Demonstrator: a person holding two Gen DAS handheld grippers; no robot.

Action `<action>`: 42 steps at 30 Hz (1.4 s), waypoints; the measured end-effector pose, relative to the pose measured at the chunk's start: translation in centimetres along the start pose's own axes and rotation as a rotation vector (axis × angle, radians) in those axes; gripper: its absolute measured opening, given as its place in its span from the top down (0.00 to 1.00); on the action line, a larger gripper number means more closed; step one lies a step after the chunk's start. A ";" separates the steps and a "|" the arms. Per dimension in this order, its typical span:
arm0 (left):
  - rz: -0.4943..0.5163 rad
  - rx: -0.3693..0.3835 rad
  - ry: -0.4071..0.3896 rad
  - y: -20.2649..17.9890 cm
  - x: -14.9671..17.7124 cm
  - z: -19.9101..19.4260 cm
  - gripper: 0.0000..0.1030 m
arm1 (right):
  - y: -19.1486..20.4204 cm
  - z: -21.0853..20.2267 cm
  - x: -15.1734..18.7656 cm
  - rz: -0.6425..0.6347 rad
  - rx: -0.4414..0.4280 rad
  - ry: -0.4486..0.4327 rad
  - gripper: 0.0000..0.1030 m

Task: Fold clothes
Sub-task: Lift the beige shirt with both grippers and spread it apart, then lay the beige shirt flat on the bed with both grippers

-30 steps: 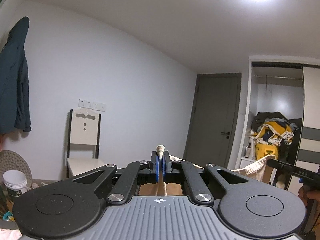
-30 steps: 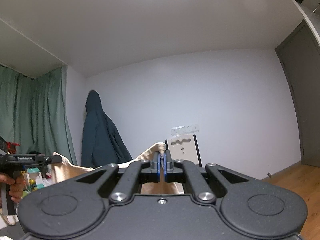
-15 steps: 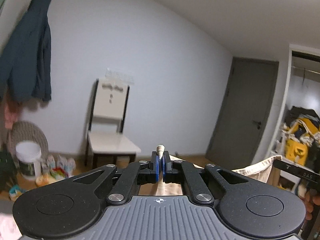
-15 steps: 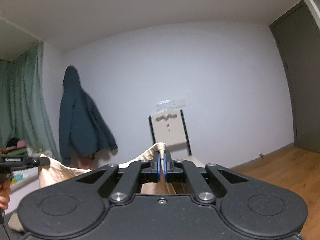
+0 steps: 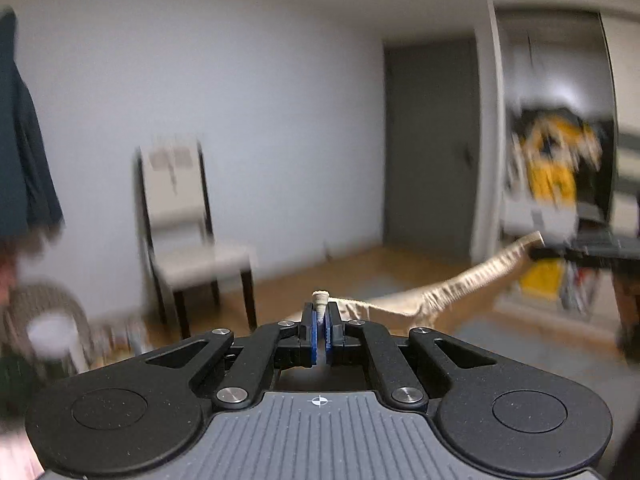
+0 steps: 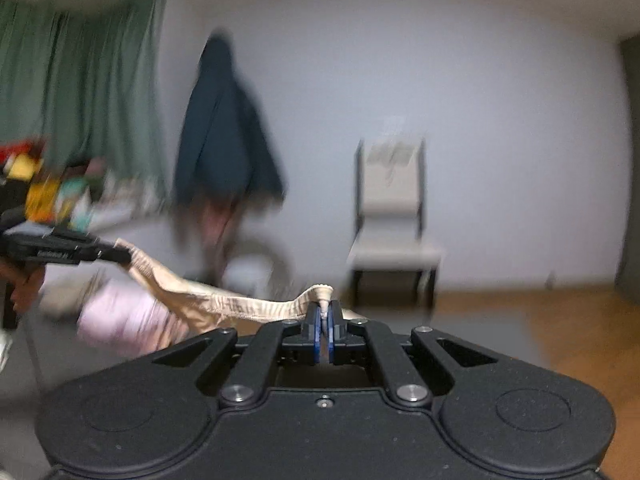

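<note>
Garment (image 5: 452, 288), beige with a gathered elastic edge, strung in the air between the two grippers, sagging a little in the middle. Left gripper (image 5: 320, 320) pinched tight on one corner, a small nub of cloth poking up between the blue pads (image 5: 313, 330). Right gripper (image 6: 325, 326) likewise clamped on the other corner, fabric bunched just above the closed pads (image 6: 317, 332). Seen from the left wrist, cloth running off to the right, up to the black tip of the other gripper. Seen from the right wrist, cloth running off to the left, up to the other gripper, gripped by a hand (image 6: 20, 284) at the frame edge. Behind: white chair (image 5: 184, 216) against the wall, dark coat (image 6: 224, 136) hanging, green curtain (image 6: 80, 92), grey door (image 5: 430, 140), open wardrobe with yellow clutter (image 5: 556, 168). Wooden floor (image 6: 560, 320) below. Pale pink heap (image 6: 120, 316) under the cloth on the left, too blurred to identify. Background smeared with motion blur in both views.
</note>
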State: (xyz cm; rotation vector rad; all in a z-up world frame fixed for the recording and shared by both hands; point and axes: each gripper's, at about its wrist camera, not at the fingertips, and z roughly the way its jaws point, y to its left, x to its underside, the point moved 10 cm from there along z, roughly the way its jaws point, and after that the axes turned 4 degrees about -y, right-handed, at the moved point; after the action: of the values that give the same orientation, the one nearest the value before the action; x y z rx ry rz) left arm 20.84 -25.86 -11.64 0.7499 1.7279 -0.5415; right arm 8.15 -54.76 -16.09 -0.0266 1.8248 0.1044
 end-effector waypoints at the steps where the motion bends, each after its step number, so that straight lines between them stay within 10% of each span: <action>1: -0.004 0.019 0.047 -0.3 2.9 -0.1 0.97 | 0.7 0.5 2.1 -0.001 -0.026 0.054 0.96; 7: -0.031 0.026 0.291 -1.3 16.9 -1.4 0.97 | 4.4 1.5 12.7 -0.106 -0.189 0.402 0.96; 12: 0.022 0.050 0.381 -2.5 22.2 -2.1 0.97 | 5.2 -0.8 17.0 -0.177 -0.266 0.558 0.96; 20: 0.050 0.085 0.416 -2.4 22.3 -2.7 0.97 | 5.1 -2.5 20.0 -0.262 -0.338 0.700 0.92; 25: 0.053 0.092 0.404 -1.7 21.5 -4.6 0.96 | 3.8 -3.9 17.6 -0.200 -0.321 0.614 0.77; 42: 0.073 0.093 0.402 -2.7 21.6 -2.1 0.96 | 6.5 -0.8 18.4 -0.214 -0.226 0.655 0.74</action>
State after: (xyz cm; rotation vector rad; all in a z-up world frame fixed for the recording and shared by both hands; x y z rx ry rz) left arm 13.64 -21.71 -31.84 1.0383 2.0444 -0.4429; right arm 2.20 -47.66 -33.34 -0.4610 2.4397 0.1630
